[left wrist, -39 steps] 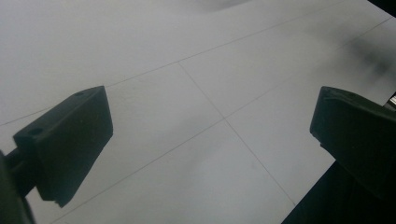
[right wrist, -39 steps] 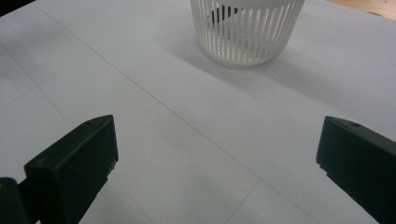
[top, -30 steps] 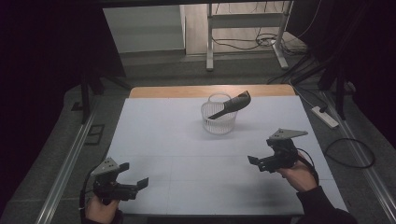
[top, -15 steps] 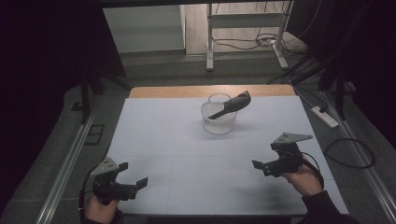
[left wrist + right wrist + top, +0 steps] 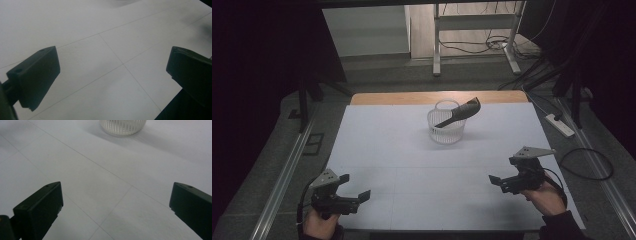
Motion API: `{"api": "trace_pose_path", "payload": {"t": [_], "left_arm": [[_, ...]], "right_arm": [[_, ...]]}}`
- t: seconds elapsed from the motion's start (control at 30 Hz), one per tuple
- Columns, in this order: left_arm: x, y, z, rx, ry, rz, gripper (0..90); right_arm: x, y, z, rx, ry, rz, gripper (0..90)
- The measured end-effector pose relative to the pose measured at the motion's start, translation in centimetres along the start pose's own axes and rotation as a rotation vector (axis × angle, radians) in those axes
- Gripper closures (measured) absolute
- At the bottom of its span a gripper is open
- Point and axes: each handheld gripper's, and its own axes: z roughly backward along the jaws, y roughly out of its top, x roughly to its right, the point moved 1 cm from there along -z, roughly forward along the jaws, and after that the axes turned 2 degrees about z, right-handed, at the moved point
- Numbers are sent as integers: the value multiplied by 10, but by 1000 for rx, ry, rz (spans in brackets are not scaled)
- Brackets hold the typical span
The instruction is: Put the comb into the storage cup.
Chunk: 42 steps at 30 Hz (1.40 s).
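A clear ribbed plastic cup point(image 5: 446, 126) stands at the far middle of the white table point(image 5: 402, 150), with a dark curved scoop-like tool point(image 5: 460, 112) leaning in it, its handle sticking out to the right. The cup's base point(image 5: 123, 126) appears at the top of the right gripper view. My left gripper point(image 5: 358, 192) rests open near the front left corner, nothing between its jaws point(image 5: 112, 75). My right gripper point(image 5: 497, 181) is held open at the front right, low over bare table point(image 5: 116, 202), well short of the cup.
Thin seam lines cross the white table top. A wooden strip point(image 5: 412, 97) edges its far side. Beyond stand a metal frame point(image 5: 477, 30) and floor cables; a power strip point(image 5: 560, 125) lies on the floor at the right. Metal rails run along both sides.
My right gripper has drawn back toward the front edge and slightly right. The left gripper has barely shifted. Cup and tool have stayed put.
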Motion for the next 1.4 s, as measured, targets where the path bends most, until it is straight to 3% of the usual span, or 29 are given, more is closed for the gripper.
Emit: {"api": "trace_pose_path", "payload": {"t": [0.33,0.8,1.4], "left_arm": [[0,0,0,-1,0,4,0],[0,0,0,-2,0,4,0],[0,0,0,-3,1,4,0]], "right_arm": [[2,-10,9,-8,-8,-11,0],[7,-23,19,-19,-50,-16,0],[13,-38,36,-11,-113,-61,0]]}}
